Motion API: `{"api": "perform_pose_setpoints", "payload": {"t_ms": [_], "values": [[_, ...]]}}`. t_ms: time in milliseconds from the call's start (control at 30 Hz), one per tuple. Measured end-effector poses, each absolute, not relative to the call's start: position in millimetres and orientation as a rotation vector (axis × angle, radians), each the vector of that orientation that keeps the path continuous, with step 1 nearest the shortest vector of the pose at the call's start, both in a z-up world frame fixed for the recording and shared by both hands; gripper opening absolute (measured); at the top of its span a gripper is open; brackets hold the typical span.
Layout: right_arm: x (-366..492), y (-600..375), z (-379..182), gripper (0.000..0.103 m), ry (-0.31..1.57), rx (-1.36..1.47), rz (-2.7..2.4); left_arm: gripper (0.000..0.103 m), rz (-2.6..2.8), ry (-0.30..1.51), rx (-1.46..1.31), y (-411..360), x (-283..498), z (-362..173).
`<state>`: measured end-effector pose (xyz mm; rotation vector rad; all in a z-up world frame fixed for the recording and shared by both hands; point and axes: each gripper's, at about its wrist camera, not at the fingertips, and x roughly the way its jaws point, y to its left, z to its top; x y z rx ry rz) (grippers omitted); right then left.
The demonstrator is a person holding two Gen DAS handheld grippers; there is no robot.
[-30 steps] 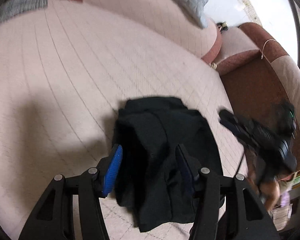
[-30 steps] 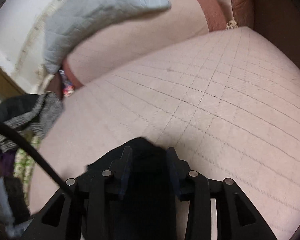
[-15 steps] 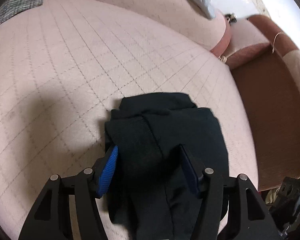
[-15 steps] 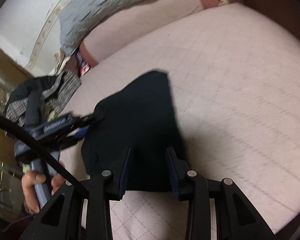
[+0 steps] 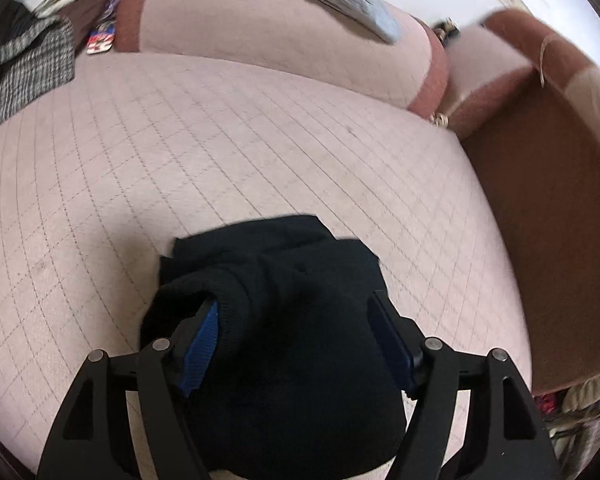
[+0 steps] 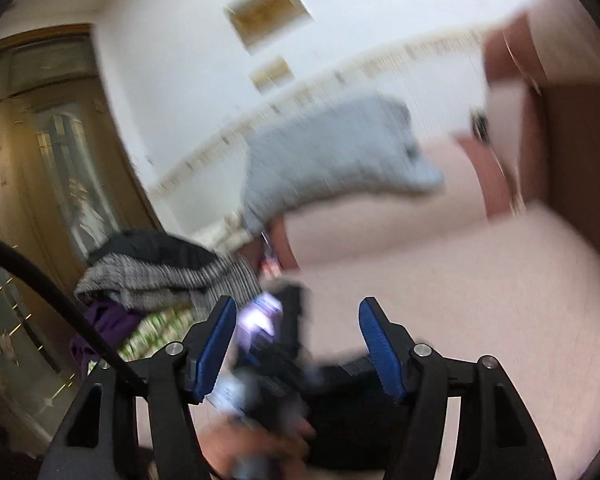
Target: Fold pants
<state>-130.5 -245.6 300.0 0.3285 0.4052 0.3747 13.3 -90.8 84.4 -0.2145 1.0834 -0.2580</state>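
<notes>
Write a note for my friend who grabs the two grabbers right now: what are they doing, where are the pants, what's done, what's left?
Left gripper: jaws opening, over the black pants; cloth lies between the pads, not pinched.
Right gripper: jaws opening, nothing between them, lifted off, pointing toward the room.
Pants: a compact folded bundle on the pink quilted sofa seat.
Done: the folding looks finished.
Left: probably just draw the left gripper clear; tidy the bundle's loose left edge if needed.

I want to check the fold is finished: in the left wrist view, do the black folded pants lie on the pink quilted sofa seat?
Yes, the black folded pants rest as a compact bundle on the pink quilted sofa seat.
</notes>
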Motion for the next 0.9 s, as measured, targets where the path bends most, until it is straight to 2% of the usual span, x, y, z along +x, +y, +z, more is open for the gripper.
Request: {"api": "perform_pose_setpoints", "payload": {"t_ms": [200, 400, 533, 600, 667, 767, 900], "values": [[-126.9, -204.2, 312.6, 0.072, 0.33, 0.238, 0.41, 0.076, -0.34, 1.149, -0.164, -123.7, -11.7, 67.9], [-107.6, -196.6, 295.0, 0.074, 0.439, 0.401, 0.486, 0.076, -0.35, 1.115, -0.159, -124.1, -27.4, 69.0], [-103.2, -211.6, 285.7, 0.075, 0.514, 0.425, 0.443, 0.076, -0.355, 1.09, -0.244, -94.4, -29.3, 68.0], [-110.7, -230.0, 287.8, 0.087, 0.489, 0.418, 0.381, 0.076, -0.313, 1.055, -0.274, -68.1, -31.0, 69.9], [-117.5, -252.3, 287.7, 0.091, 0.468, 0.377, 0.278, 0.076, -0.265, 1.027, -0.281, -48.3, -34.5, 72.4], [-118.2, -278.3, 272.4, 0.091, 0.515, 0.25, 0.083, 0.076, -0.158, 0.952, -0.207, -21.9, -45.8, 80.5], [-110.3, -295.5, 222.4, 0.091, 0.679, 0.122, -0.1, 0.076, -0.103, 0.895, -0.159, -9.8, -58.1, 88.7]]}}
